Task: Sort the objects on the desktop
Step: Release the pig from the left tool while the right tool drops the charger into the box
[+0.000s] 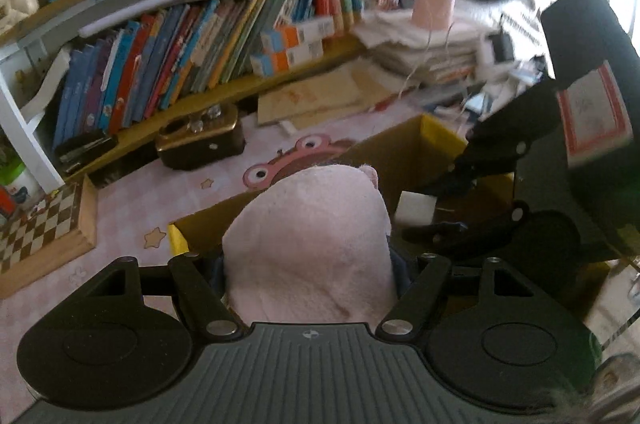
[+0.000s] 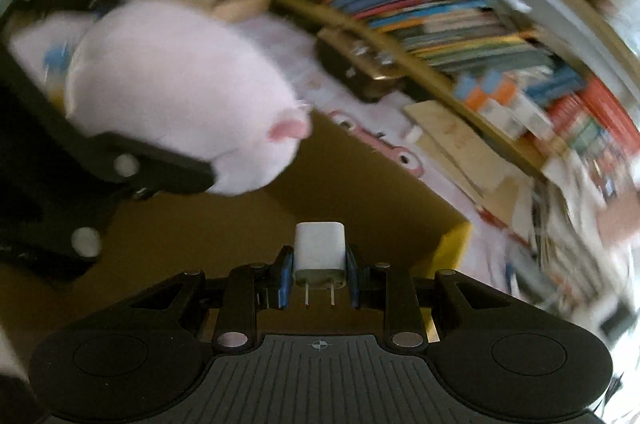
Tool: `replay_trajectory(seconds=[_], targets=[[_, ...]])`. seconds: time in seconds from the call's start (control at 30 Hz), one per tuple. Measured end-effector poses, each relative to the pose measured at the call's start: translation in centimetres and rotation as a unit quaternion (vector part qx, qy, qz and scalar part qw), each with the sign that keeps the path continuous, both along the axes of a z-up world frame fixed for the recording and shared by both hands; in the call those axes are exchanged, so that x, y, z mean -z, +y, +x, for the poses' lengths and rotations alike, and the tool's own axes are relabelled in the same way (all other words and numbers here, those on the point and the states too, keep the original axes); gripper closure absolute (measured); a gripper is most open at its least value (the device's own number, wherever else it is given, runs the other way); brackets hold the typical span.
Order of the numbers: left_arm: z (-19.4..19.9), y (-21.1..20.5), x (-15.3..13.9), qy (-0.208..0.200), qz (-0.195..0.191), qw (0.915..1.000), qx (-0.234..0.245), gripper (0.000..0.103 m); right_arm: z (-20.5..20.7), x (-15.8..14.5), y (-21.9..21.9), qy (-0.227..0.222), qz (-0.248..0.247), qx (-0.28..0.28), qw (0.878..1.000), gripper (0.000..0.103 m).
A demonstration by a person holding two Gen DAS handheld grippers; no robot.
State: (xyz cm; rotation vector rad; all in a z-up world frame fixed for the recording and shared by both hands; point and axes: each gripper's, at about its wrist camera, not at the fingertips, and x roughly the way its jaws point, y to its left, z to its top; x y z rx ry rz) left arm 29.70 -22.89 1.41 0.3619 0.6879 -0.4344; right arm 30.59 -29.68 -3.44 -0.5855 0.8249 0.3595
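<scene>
Left gripper (image 1: 310, 264): clamped on a soft pale-pink plush toy (image 1: 308, 244), which bulges up between the two black fingers and fills the centre of the left wrist view. The toy is held above the near edge of an open brown cardboard box with yellow flap edges (image 1: 404, 148).

From the right wrist view, the same plush toy (image 2: 180, 96) is seen at upper left, with a small pink ear turned toward the box, and the left gripper's black linkage is seen beneath it. This view is heavily motion-blurred.

Right gripper (image 2: 318, 274): closed on a small white plug-in charger block (image 2: 319, 250), pinched between blue-padded fingertips (image 2: 285, 276). Its two metal prongs are pointed back toward the camera. The charger is held over the brown interior of the box (image 2: 360, 192). In the left wrist view the charger (image 1: 416, 210) shows between the right gripper's (image 1: 430, 208) fingers, inside the box outline.

Surroundings: pink cartoon-printed desk mat (image 1: 132, 208); wooden checkerboard box (image 1: 44, 228) at left; bronze-coloured rounded case (image 1: 200, 140) near the back; shelf with a row of colourful books (image 1: 168, 64); stack of papers (image 1: 420, 52) at right.
</scene>
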Motion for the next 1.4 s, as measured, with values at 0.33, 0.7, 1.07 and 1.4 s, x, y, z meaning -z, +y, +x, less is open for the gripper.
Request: replay_trajectory(seconds=[0.33, 0.7, 1.07, 1.4], targets=[[3.0, -1.8, 3.3, 0.048, 0.069, 0.9965, 0.004, 0.032, 1.9, 4.0, 2.5, 0.049, -0.132, -0.147, 0.979, 0.077], [3.0, -1.9, 3.3, 0.059, 0.076, 0.9953, 0.007, 0.019, 2.4, 4.4, 2.6, 0.076, -0.131, -0.167, 0.974, 0.074], [-0.3, 1.6, -0.9, -0.004, 0.016, 0.9990, -0.042, 0.013, 0.7, 0.7, 0.8, 0.005, -0.064, -0.120, 0.991, 0.066], [-6.0, 5.1, -5.5, -0.087, -0.051, 0.9897, -0.102, 0.006, -4.7, -6.0, -1.0, -0.141, 0.053, -0.005, 0.989, 0.059]])
